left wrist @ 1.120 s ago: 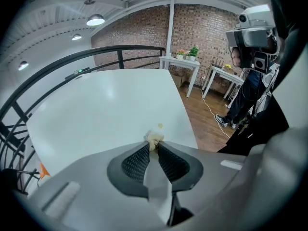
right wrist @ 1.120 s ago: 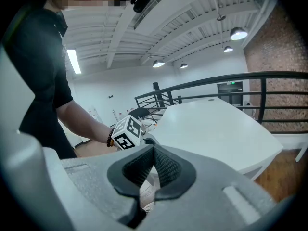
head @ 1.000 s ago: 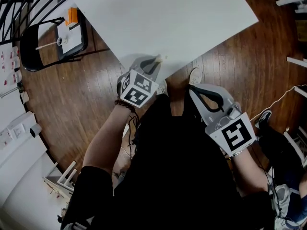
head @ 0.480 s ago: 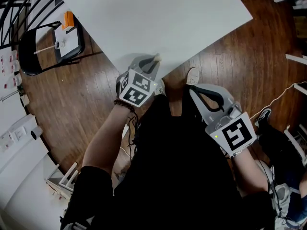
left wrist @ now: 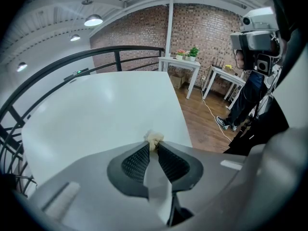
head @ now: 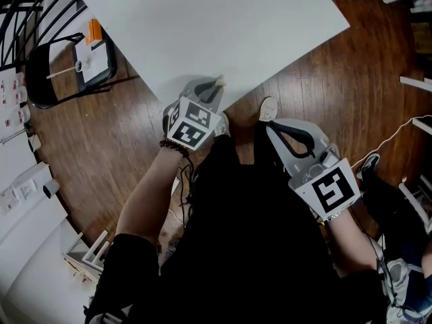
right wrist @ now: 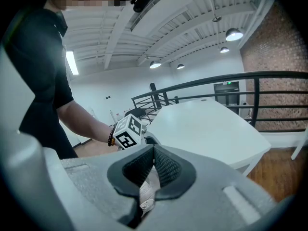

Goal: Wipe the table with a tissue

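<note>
A small crumpled tissue (head: 221, 81) (left wrist: 154, 138) is pinched at the tips of my left gripper (head: 217, 85) (left wrist: 153, 145). That gripper points down at the near edge of the white table (head: 223, 25) (left wrist: 101, 109). Whether the tissue touches the tabletop I cannot tell. My right gripper (head: 271, 129) (right wrist: 154, 149) is shut with nothing in it. It hangs over the wood floor by the person's body, right of the left gripper and clear of the table (right wrist: 207, 124).
A black chair (head: 50, 79) with a white sheet and an orange item stands left of the table. A shoe (head: 268, 108) is on the floor between the grippers. A black railing (left wrist: 115, 57), small white tables (left wrist: 180, 61) and a standing person (left wrist: 246, 95) lie beyond.
Table, chair and floor have slid slightly left in the head view, so both grippers have drifted a little to the right along the table edge. The tissue stays pinched.
</note>
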Demonstrator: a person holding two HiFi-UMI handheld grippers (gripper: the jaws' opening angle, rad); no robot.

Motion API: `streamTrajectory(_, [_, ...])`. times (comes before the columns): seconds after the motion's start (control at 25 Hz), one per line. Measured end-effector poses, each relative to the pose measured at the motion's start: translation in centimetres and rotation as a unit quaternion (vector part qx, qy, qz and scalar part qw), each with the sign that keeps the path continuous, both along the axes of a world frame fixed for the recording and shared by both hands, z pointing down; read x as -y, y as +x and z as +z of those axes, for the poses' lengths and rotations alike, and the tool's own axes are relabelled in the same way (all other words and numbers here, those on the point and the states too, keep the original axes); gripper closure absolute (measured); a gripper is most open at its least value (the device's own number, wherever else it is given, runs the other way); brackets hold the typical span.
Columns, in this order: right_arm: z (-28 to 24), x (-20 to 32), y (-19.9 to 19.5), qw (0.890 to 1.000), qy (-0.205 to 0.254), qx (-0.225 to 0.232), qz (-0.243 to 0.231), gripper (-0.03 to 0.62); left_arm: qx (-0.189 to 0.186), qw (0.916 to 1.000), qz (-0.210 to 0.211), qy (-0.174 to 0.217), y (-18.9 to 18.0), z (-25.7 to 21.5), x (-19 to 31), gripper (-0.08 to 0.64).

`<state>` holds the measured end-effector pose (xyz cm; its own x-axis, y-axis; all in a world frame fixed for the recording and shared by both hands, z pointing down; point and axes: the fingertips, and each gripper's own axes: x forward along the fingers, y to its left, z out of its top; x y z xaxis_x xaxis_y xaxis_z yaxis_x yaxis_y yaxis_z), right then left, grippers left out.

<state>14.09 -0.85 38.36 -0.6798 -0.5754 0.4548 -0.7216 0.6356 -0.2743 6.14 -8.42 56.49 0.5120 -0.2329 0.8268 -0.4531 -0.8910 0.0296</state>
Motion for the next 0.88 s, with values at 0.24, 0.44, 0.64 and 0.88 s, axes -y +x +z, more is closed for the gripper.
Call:
streamTrajectory(0.24, [-0.2, -0.2, 1.3, 1.0, 0.003, 0.0, 0.001, 0.6, -0.018, 0.9995, -0.024, 0.001, 0.9, -0.3, 0.2, 0.486])
streamTrajectory(0.44, [-0.5, 0.0, 1.9, 1.0, 0.01, 0.002, -0.013, 0.6, -0.064, 0.9931, -0.098, 0.003, 0.1, -2.0, 1.0, 0.486])
streamTrajectory(0.64, [-1.3, -0.1, 2.0, 0.999, 0.021, 0.006, -0.037, 0.6, -0.094, 0.9791, -0.18, 0.008, -2.0, -3.9, 1.7, 0.486])
streamTrajectory(0.88, [-2.3, 0.5, 1.7, 0.998, 0.028, 0.011, -0.057, 0.6, -0.124, 0.9584, -0.256, 0.025, -4.6, -6.8, 2.0, 0.486])
